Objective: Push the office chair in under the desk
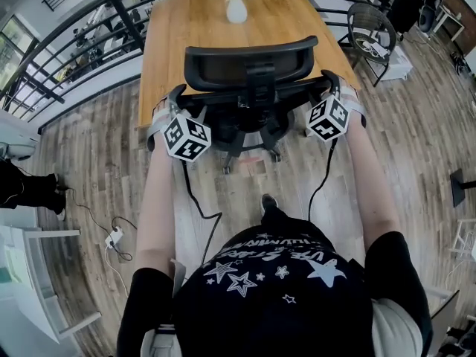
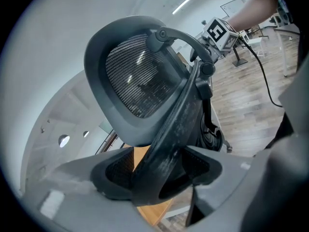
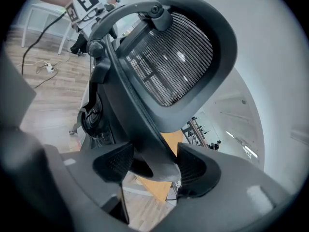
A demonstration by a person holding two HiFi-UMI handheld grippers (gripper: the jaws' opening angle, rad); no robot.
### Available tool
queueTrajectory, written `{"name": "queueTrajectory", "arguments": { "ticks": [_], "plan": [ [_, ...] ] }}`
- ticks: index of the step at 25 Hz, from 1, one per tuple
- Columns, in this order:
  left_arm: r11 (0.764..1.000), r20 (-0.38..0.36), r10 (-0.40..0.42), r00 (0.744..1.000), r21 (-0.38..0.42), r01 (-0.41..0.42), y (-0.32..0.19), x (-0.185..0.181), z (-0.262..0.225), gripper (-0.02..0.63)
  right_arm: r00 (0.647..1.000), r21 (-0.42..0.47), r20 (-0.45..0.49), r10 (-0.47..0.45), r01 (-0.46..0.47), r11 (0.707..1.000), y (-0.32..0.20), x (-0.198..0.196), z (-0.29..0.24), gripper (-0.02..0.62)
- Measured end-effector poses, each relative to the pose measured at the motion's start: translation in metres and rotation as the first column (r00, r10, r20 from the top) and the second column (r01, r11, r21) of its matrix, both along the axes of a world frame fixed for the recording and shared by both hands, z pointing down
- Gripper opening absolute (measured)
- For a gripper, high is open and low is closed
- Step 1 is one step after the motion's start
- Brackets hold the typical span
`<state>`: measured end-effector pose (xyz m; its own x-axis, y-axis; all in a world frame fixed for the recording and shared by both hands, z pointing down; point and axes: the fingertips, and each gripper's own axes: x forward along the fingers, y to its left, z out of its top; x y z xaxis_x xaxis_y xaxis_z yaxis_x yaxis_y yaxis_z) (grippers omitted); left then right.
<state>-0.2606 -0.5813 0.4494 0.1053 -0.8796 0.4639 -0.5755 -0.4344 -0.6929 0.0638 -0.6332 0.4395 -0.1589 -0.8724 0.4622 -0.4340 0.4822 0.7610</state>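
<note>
Shirt [image 1: 275, 296], chair [image 1: 251, 56], wooden desk [image 1: 186, 36], plank floor [image 1: 89, 162]

Reads as an office-style loft workspace. Marked as such by a black mesh office chair [image 1: 251, 65] at the near edge of a long wooden tabletop [image 1: 178, 43], with a vase [image 1: 236, 10] of flowers at top centre. Fenced by black metal railing [image 1: 67, 58] across the upper left. Floored in grey-brown wood planks [image 1: 89, 169], with a white power strip [image 1: 114, 238] and cables at lower left. Furnished with a second chair [image 1: 370, 30] at upper right. Lit by ceiling strip lights [image 2: 183, 5].
</note>
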Motion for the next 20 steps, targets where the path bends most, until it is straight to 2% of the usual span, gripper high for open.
{"name": "queueTrajectory", "arguments": {
  "ticks": [3, 6, 10, 13, 17, 19, 20],
  "plan": [
    [1.000, -0.027, 0.006, 1.000, 0.002, -0.006, 0.007, 0.003, -0.007, 0.322, 0.998, 0.010, 0.045, 0.033, -0.034, 0.999, 0.008, 0.002, -0.007, 0.285],
    [1.000, -0.091, 0.020, 0.996, 0.007, -0.020, 0.018, 0.008, -0.015, 0.322, 0.993, 0.024, 0.104, 0.049, -0.051, 0.998, 0.020, 0.005, -0.016, 0.273],
    [1.000, -0.146, 0.006, 0.989, 0.021, -0.003, 0.039, 0.010, -0.021, 0.322, 0.988, 0.079, 0.149, 0.031, -0.043, 0.996, 0.043, 0.004, -0.033, 0.262],
    [0.998, -0.217, -0.022, 0.976, 0.048, 0.033, 0.063, 0.010, -0.029, 0.322, 0.978, 0.121, 0.210, 0.015, -0.041, 0.992, 0.067, -0.002, -0.048, 0.236],
    [0.999, -0.254, 0.002, 0.967, 0.046, 0.010, 0.095, 0.017, -0.033, 0.319, 0.954, 0.145, 0.300, -0.027, -0.017, 0.989, 0.098, -0.020, -0.064, 0.184],
    [0.999, -0.293, 0.012, 0.956, 0.044, 0.001, 0.111, 0.022, -0.036, 0.247, 0.934, 0.152, 0.353, -0.049, -0.006, 0.988, 0.113, -0.030, -0.070, 0.147],
    [0.999, -0.319, 0.013, 0.948, 0.045, 0.001, 0.119, 0.024, -0.038, 0.232, 0.923, 0.152, 0.381, -0.055, -0.004, 0.988, 0.122, -0.035, -0.072, 0.133]
  ]
}}
